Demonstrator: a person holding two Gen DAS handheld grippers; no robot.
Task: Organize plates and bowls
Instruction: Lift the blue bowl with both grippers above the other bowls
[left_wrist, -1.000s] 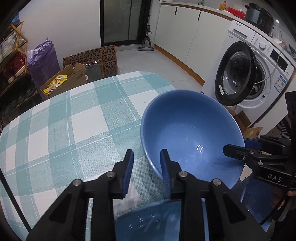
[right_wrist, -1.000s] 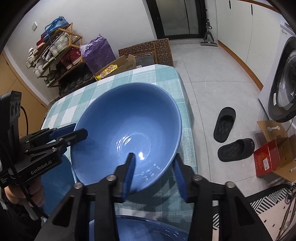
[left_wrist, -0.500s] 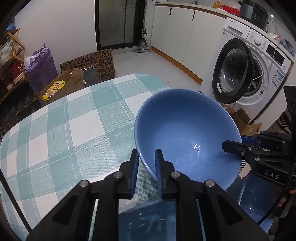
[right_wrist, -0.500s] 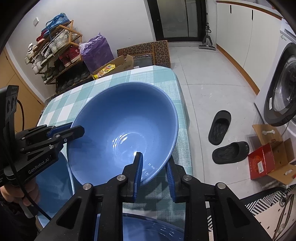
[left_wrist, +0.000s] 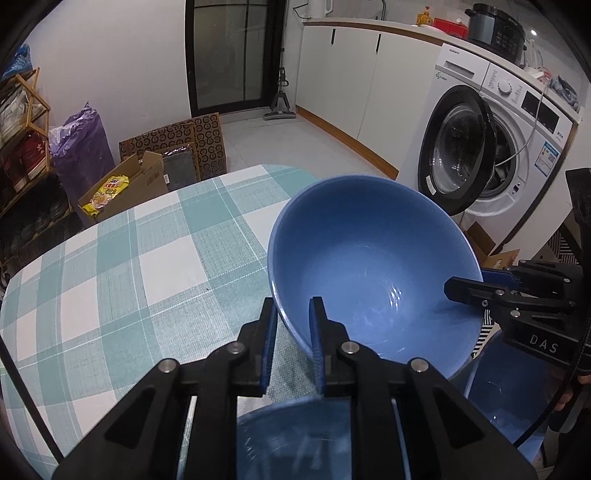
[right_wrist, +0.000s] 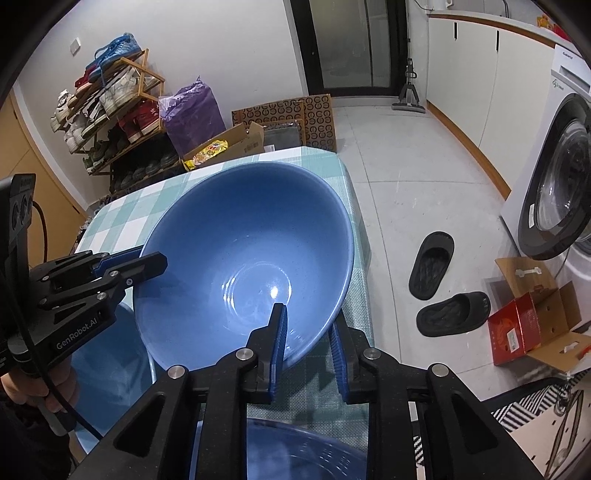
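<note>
Both grippers are clamped on opposite sides of one large blue bowl (left_wrist: 373, 266): the left gripper (left_wrist: 291, 343) pinches its near rim with one blue pad inside and one outside, and the right gripper (right_wrist: 306, 343) does the same on its own side. Nothing lies inside the bowl; its glazed bottom only shows light reflections. It hangs tilted over the edge of the checked tablecloth (left_wrist: 129, 258), above other blue dishes, one (left_wrist: 295, 439) under the left gripper's fingers and another (left_wrist: 506, 391) lower right, both apparently empty, though blurred.

Each gripper points steeply downward toward the table, the two facing each other across the bowl. In the right wrist view a hand (right_wrist: 26, 391) wraps the left tool's handle.

A second ago both pairs of pads stood clearly apart around the rim; now they have closed onto it. The bowl also sits higher against the tablecloth than before, with more of the lower dishes showing beneath it.
</note>
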